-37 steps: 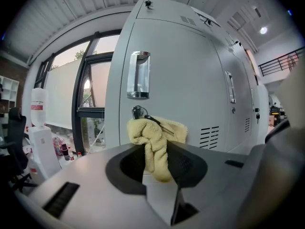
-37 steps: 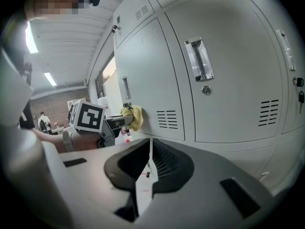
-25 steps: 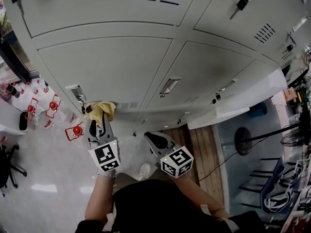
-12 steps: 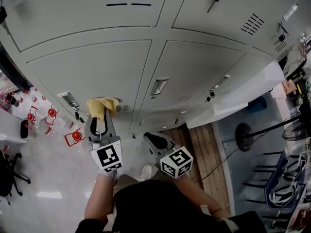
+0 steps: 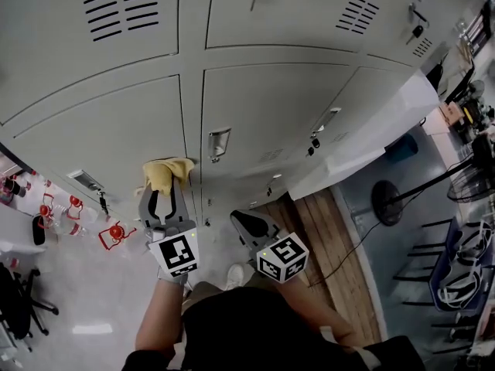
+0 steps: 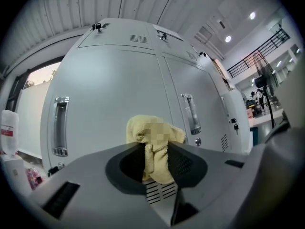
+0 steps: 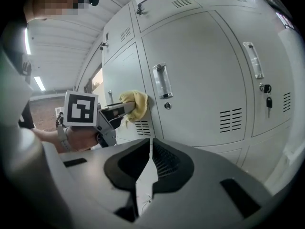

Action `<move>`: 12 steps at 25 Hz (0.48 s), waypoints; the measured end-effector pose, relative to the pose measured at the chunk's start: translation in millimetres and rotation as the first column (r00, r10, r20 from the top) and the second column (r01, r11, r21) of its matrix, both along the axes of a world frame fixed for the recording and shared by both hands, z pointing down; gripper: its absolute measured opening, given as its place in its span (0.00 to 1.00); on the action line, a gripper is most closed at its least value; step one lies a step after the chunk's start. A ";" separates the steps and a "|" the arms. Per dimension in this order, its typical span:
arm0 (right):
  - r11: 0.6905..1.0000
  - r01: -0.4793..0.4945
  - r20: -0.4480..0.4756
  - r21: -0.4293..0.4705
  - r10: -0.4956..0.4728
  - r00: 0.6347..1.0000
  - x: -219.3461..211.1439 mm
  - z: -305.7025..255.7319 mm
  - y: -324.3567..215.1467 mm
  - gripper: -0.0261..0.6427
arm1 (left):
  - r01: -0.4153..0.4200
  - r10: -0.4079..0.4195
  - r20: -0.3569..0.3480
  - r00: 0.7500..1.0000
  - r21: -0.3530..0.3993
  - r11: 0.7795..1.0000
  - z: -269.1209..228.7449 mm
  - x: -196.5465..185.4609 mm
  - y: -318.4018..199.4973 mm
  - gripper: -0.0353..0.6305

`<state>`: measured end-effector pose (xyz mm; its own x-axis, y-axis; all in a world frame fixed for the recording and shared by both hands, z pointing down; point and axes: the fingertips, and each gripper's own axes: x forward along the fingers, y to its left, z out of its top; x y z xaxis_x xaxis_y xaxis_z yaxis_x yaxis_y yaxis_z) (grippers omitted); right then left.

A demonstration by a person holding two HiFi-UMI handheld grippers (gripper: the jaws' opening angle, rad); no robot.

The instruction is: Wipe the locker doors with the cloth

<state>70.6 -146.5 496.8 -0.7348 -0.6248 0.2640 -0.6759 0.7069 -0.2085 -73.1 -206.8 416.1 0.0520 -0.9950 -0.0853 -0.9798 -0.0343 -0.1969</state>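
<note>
far left, on the floor: a cluster of red-capped bottles [image 5: 114, 230], well apart from the work.

the left hand-held gripper [image 5: 164, 192] is clamped on the yellow cloth [image 6: 159, 168]. the jaws pinch a fold of it, so a loose wad bulges out past the tips. that makes sense to me: the soft wad meets the metal, not the jaws.

the wad looks pressed against the lower locker door [image 5: 108, 134], near its right edge. it sits just above the small vent slots [image 7: 142, 127] and just left of the seam to the neighbouring door. the recessed handle [image 5: 219, 142] of that neighbour is near, but the cloth is not on it.

i judge the wiping is under way on this door. the wide panel to the left and the doors above are not yet covered, as far as i can tell.

the right hand-held gripper [image 7: 149, 159] has its jaws together with nothing between them. it hangs low and back from the lockers, pointed at them. i read it as parked clear so it doesn't foul the left side's stroke.
</note>
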 end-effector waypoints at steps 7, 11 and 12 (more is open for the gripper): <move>0.998 -0.069 0.001 -0.007 0.069 0.998 24.9 -2.3 -0.2 0.08 | -0.050 0.051 0.018 0.999 -0.019 0.999 9.0 23.7 -8.0 0.22; 0.995 -0.098 -0.001 -0.015 0.098 0.995 28.9 1.3 3.6 0.08 | -0.087 0.087 -0.002 0.996 -0.087 0.992 26.9 30.7 -9.5 0.22; 0.994 -0.104 -0.002 -0.017 0.104 0.995 29.0 3.0 4.7 0.08 | -0.093 0.093 -0.007 0.996 -0.109 0.990 33.0 31.6 -9.6 0.22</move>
<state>99.5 -141.8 499.8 -0.6659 -0.6933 0.2756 -0.7457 0.6292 -0.2191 -41.6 -216.4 449.1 0.1447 -0.9892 0.0234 -0.9718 -0.1466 -0.1849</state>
